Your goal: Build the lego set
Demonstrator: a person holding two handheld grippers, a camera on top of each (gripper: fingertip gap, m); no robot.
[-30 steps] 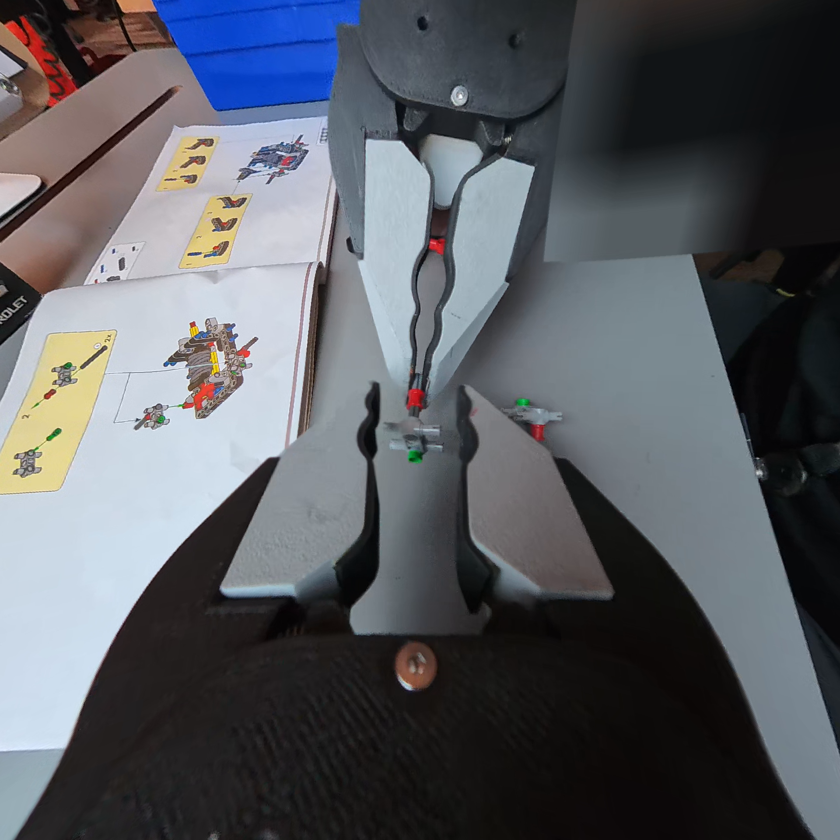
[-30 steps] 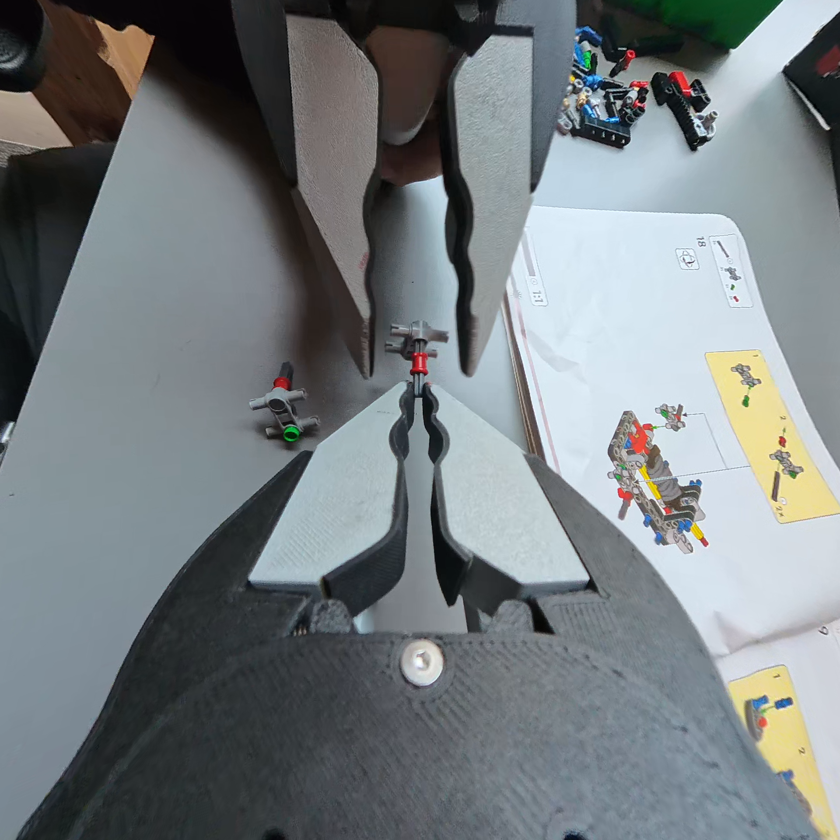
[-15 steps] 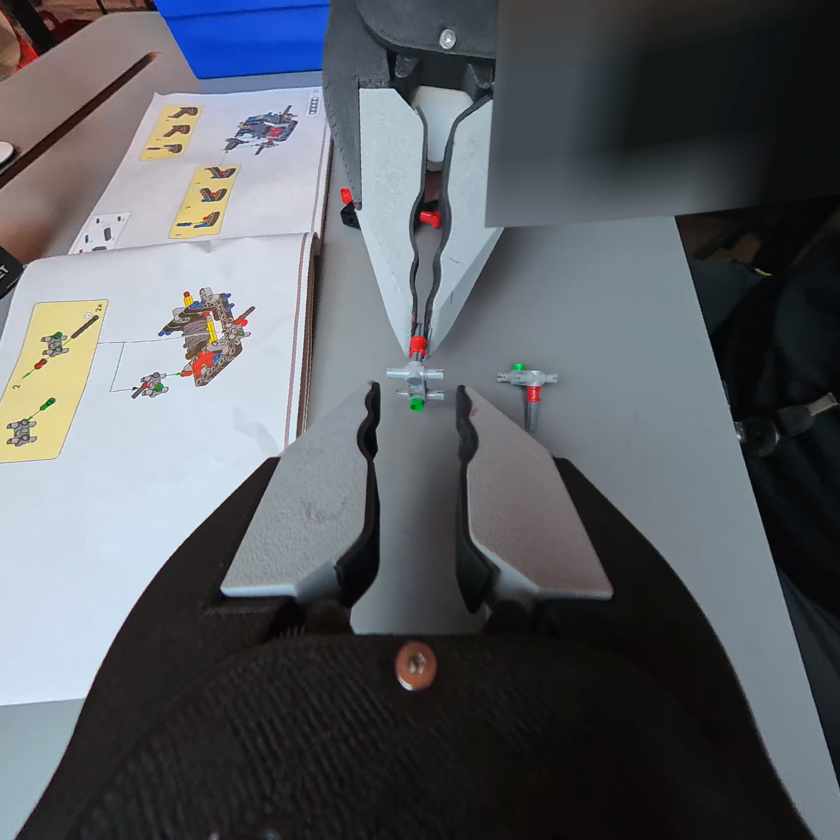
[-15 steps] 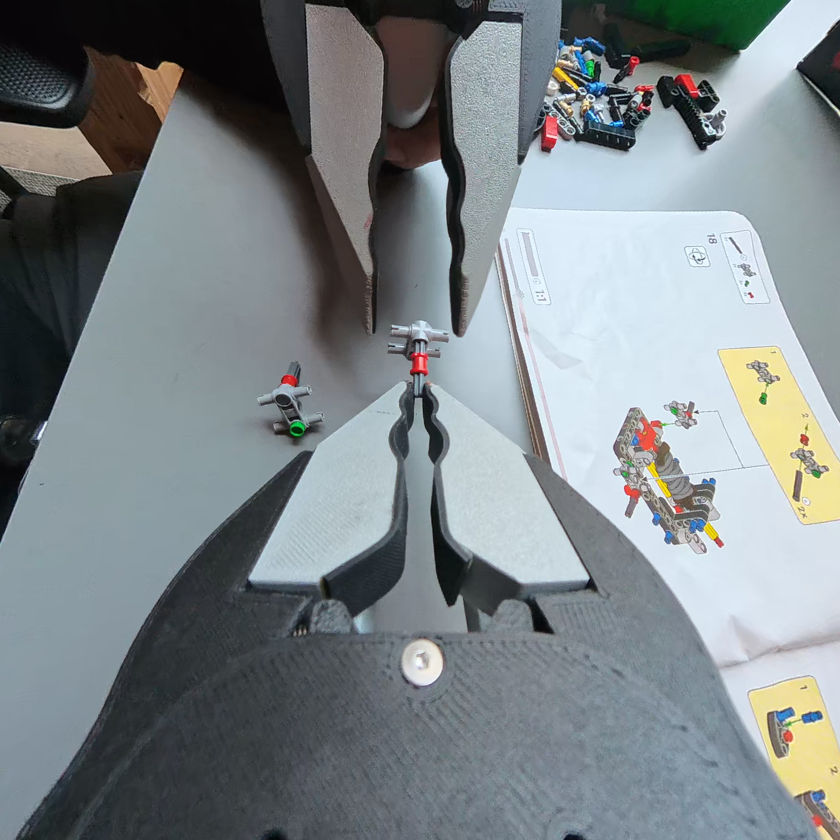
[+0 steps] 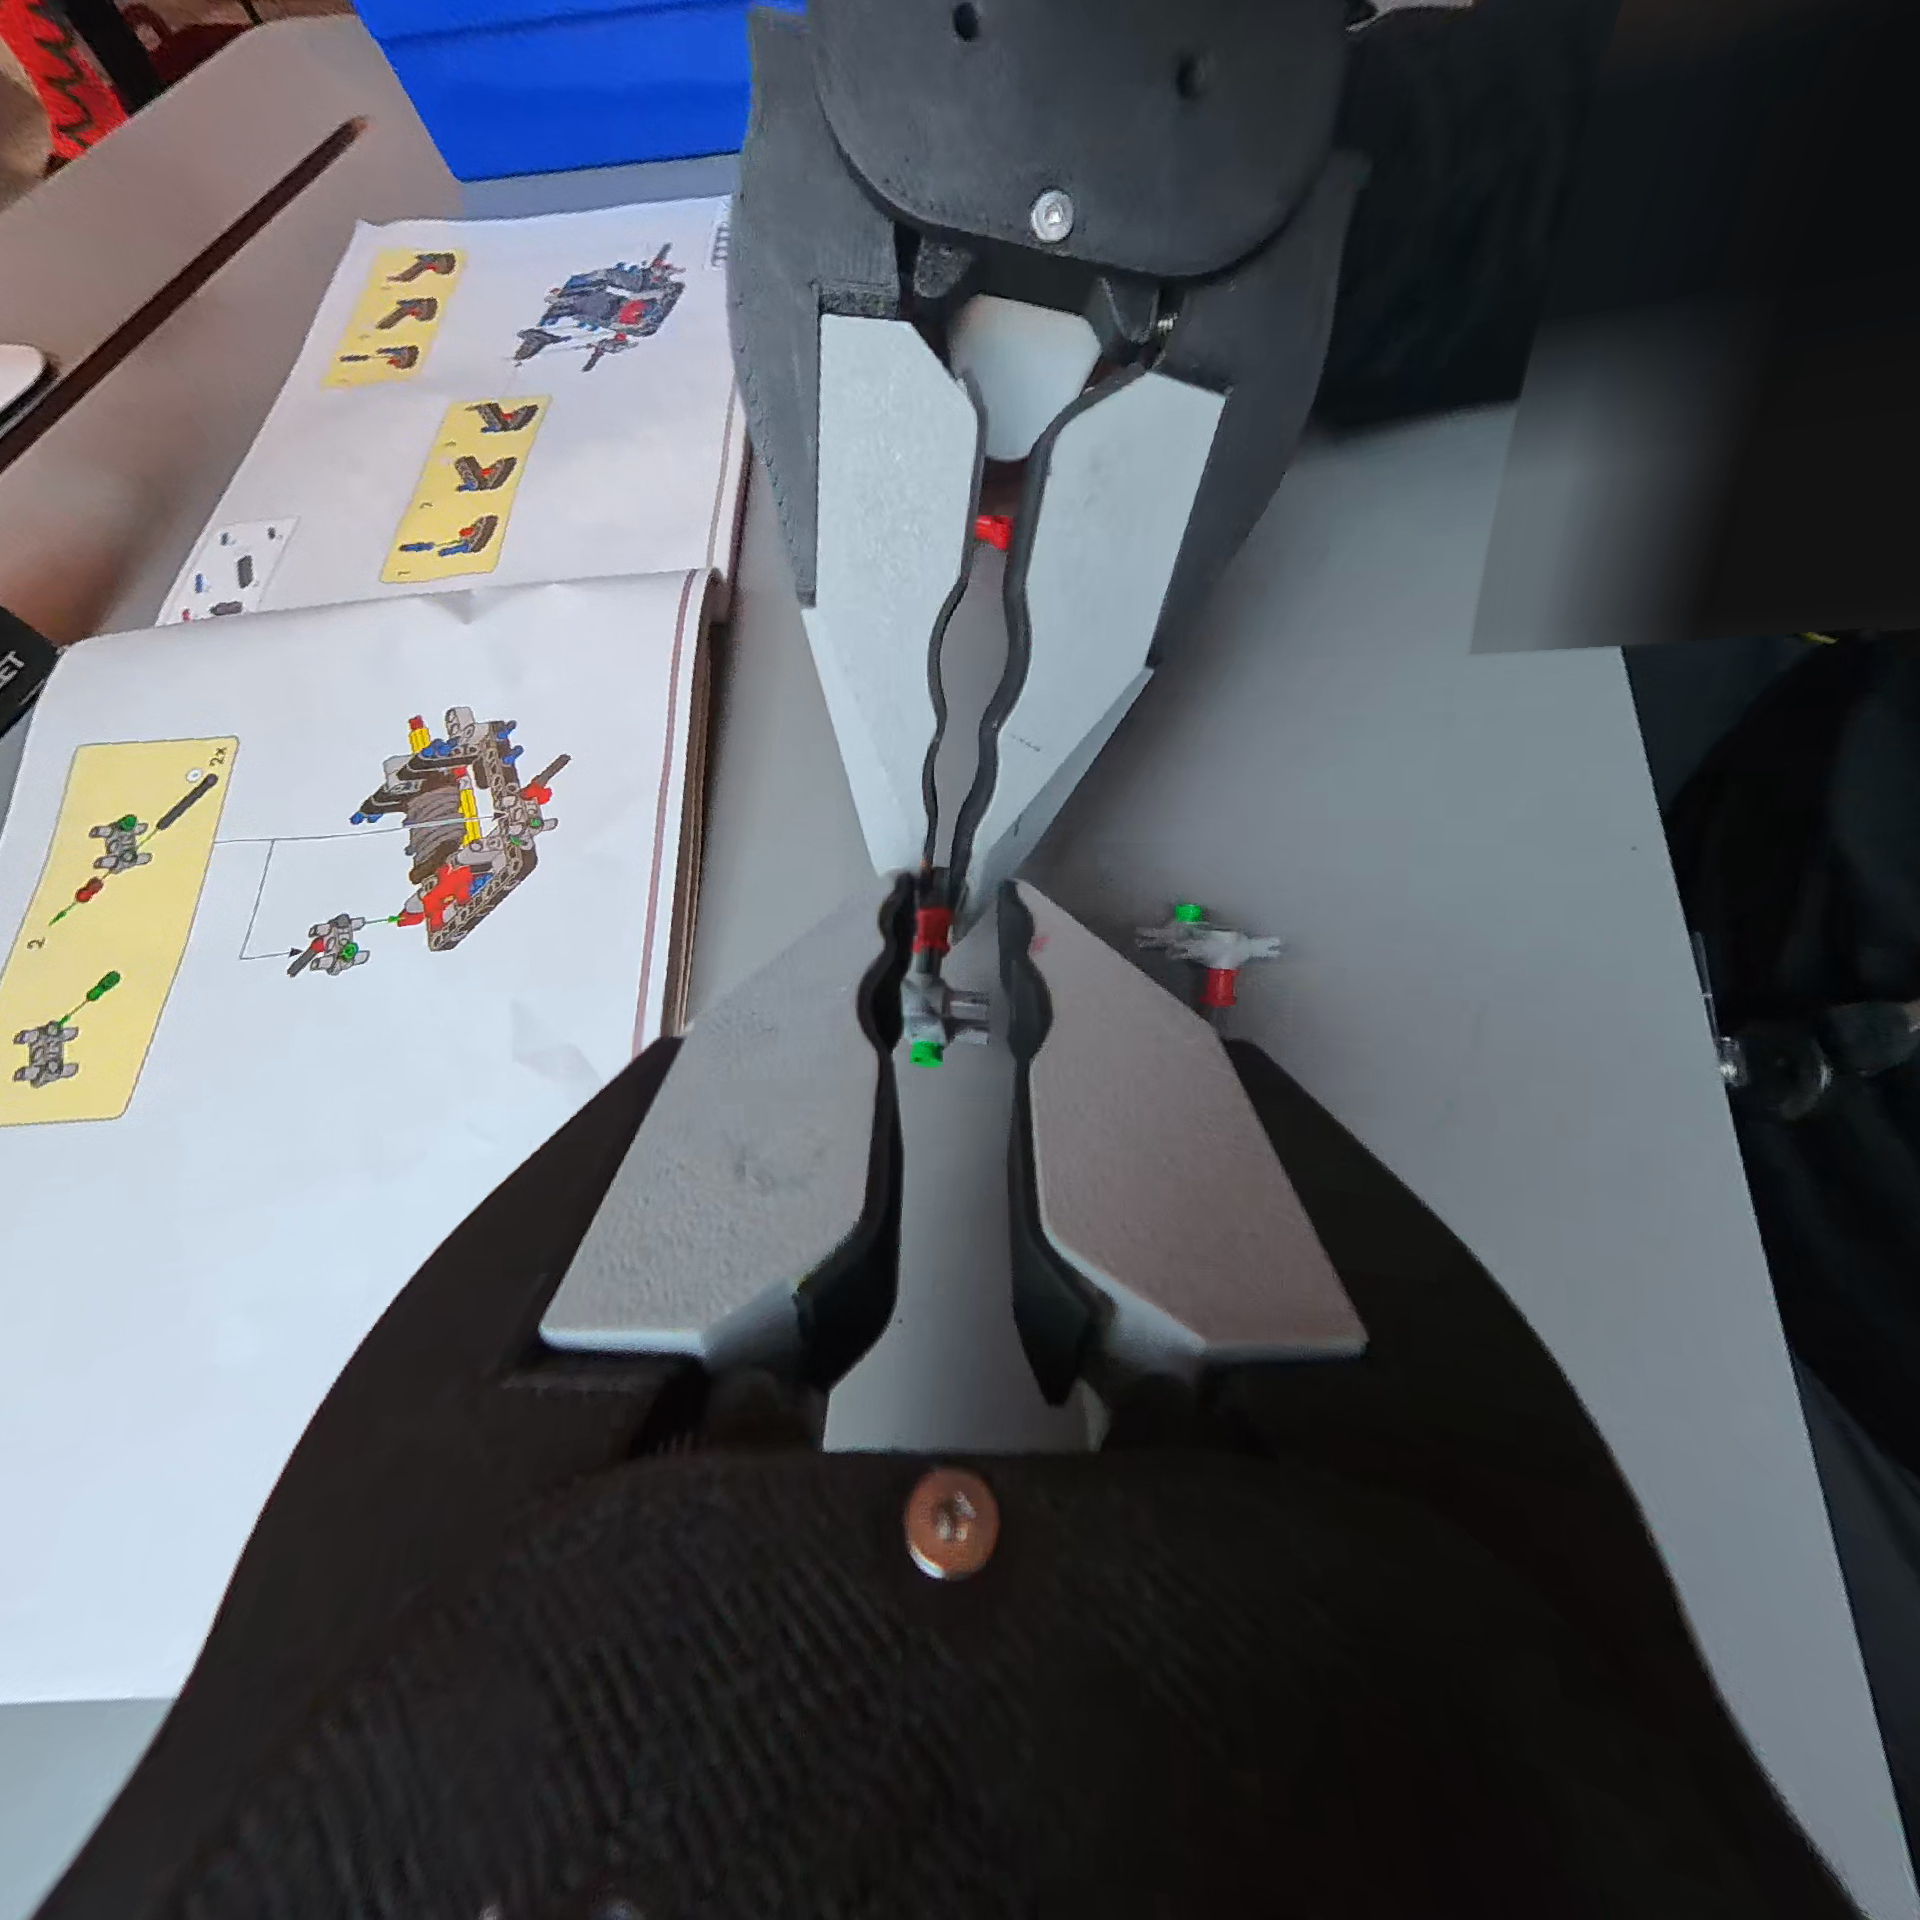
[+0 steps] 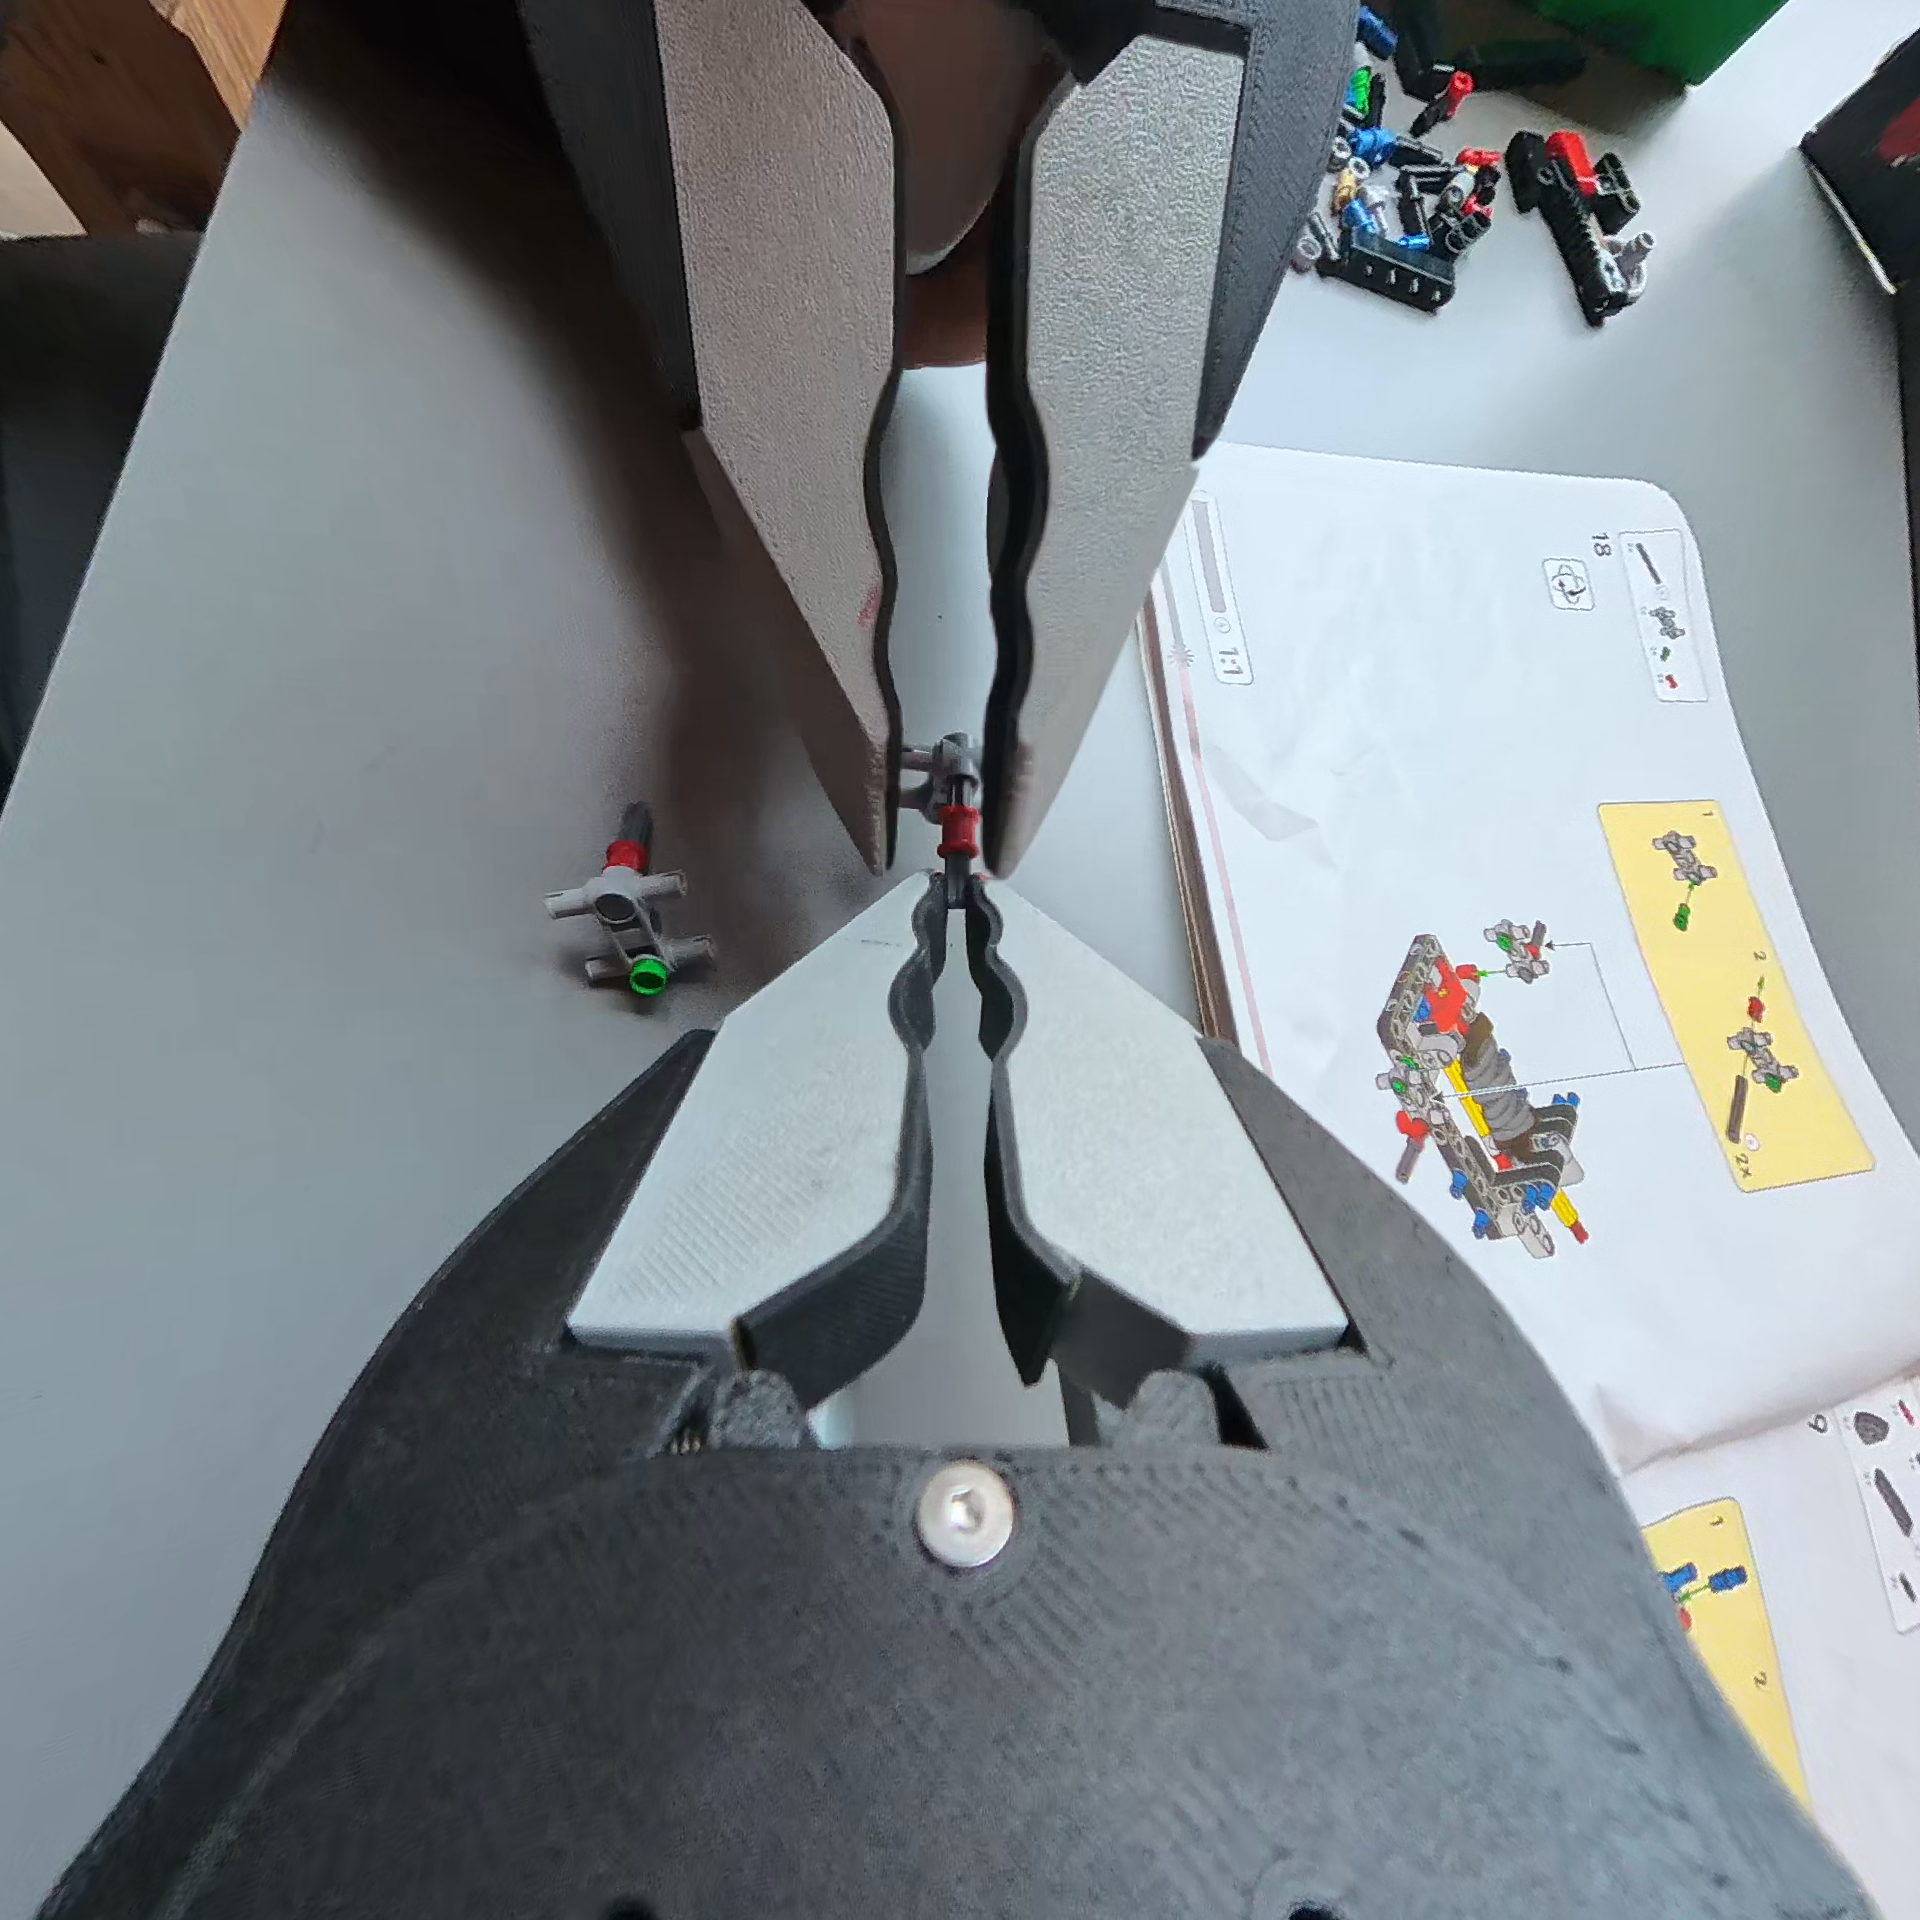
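Observation:
A small grey cross connector (image 5: 940,1013) with a green pin sits on a black axle with a red bush (image 5: 932,925). My right gripper (image 6: 951,896) is shut on the axle's end and holds the piece just above the grey table (image 6: 364,623). My left gripper (image 5: 951,920) faces it, its jaws closed in on the connector (image 6: 940,769) from both sides. Each gripper shows opposite in the other's view: the right gripper (image 5: 940,873) and the left gripper (image 6: 940,852). A second, like assembly (image 6: 629,920) lies on the table beside them and also shows in the left wrist view (image 5: 1205,945).
The open instruction booklet (image 6: 1455,831) lies beside the grippers, also in the left wrist view (image 5: 312,1039). A pile of loose pieces (image 6: 1403,208) is behind it, with a green box (image 6: 1662,31) and a black box (image 6: 1870,187). A blue bin (image 5: 582,83) stands far back. The table edge (image 5: 1662,935) is near. Less than 4 cm separates the two grippers' tips.
The left gripper has moved forward over the connector and its jaws have narrowed onto it. The right gripper stays shut on the axle. The connector has tilted a little.

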